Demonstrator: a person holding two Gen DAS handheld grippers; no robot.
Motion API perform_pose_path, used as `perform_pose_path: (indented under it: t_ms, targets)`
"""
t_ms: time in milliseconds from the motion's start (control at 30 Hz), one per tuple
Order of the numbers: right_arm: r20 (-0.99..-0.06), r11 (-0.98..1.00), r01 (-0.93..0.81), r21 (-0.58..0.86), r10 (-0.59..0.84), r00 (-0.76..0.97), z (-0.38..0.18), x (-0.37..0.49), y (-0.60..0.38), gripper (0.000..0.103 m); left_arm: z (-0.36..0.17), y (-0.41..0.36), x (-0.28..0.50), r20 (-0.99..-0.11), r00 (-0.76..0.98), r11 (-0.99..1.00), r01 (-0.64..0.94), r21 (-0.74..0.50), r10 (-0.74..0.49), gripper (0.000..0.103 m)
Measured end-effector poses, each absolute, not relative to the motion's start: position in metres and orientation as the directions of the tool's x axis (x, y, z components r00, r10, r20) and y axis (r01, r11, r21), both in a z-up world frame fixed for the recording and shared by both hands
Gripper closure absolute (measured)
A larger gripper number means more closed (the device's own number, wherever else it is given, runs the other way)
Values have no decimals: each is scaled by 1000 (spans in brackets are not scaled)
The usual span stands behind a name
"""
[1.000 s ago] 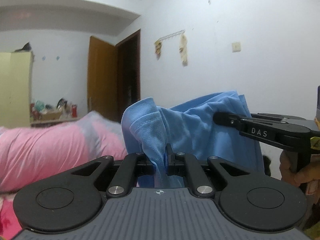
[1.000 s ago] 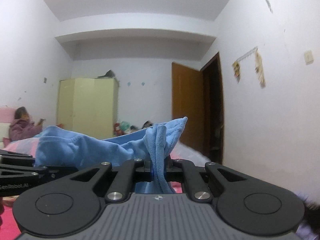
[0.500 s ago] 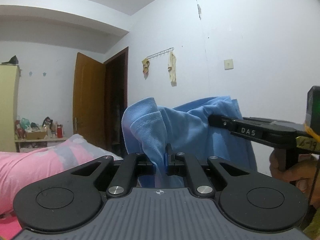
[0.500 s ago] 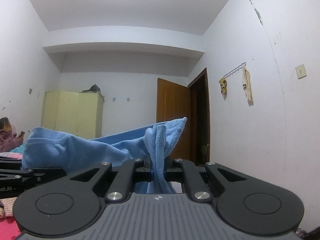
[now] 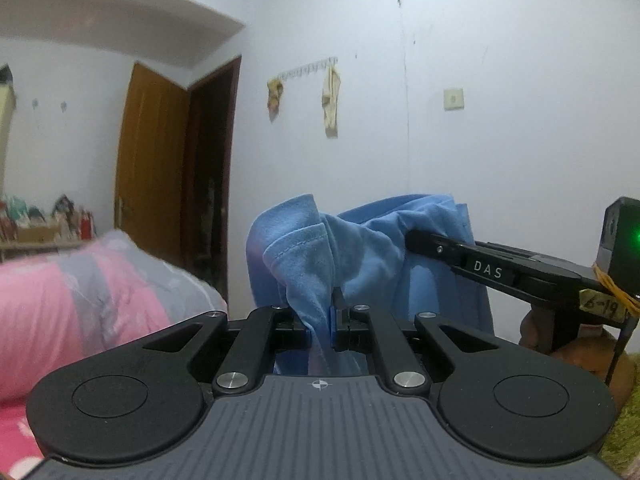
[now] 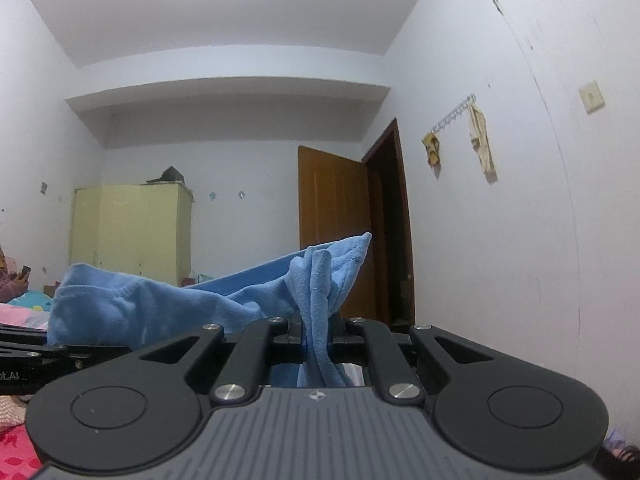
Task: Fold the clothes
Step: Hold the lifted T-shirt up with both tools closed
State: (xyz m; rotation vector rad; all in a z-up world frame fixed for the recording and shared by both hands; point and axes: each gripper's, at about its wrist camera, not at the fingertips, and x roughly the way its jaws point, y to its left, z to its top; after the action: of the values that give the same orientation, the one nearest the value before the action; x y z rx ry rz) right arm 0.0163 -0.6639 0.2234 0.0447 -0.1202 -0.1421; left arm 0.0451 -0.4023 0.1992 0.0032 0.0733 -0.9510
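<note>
The left tongs (image 5: 322, 318) pinch a bunched edge of the blue garment (image 5: 372, 240), and the right tongs (image 6: 316, 332) pinch another bunch of the same cloth (image 6: 160, 304). Each grip sits on a hem or corner, which looks like a way to control two ends at once. Between them the cloth runs as a slack band in the air, above the pink bed (image 5: 80, 280), touching nothing that shows. Holding it aloft likely lets the rest hang free so it can be spread or doubled over. In the left view the right tongs' arm (image 5: 500, 268) reaches in from the side, a hand (image 5: 560, 340) gripping its handle.
</note>
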Motion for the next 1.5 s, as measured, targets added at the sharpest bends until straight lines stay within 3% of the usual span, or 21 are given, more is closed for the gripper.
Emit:
perform_pose_path:
  t_ms: [400, 833, 1167, 1500]
  targets:
    - [-6, 980, 169, 101, -170, 985, 152, 81, -716, 95, 144, -450, 103, -192, 565, 586, 806, -80, -803, 97]
    - [-76, 986, 135, 101, -128, 989, 126, 140, -719, 95, 114, -456, 165, -261, 581, 625, 769, -135, -771, 97]
    - [-6, 988, 99, 120, -99, 995, 166, 94, -687, 95, 147, -407, 140, -171, 520, 546, 811, -210, -837, 99]
    - [127, 988, -46, 147, 27, 992, 238, 9, -584, 95, 228, -294, 50, -64, 530, 533, 835, -135, -846, 99]
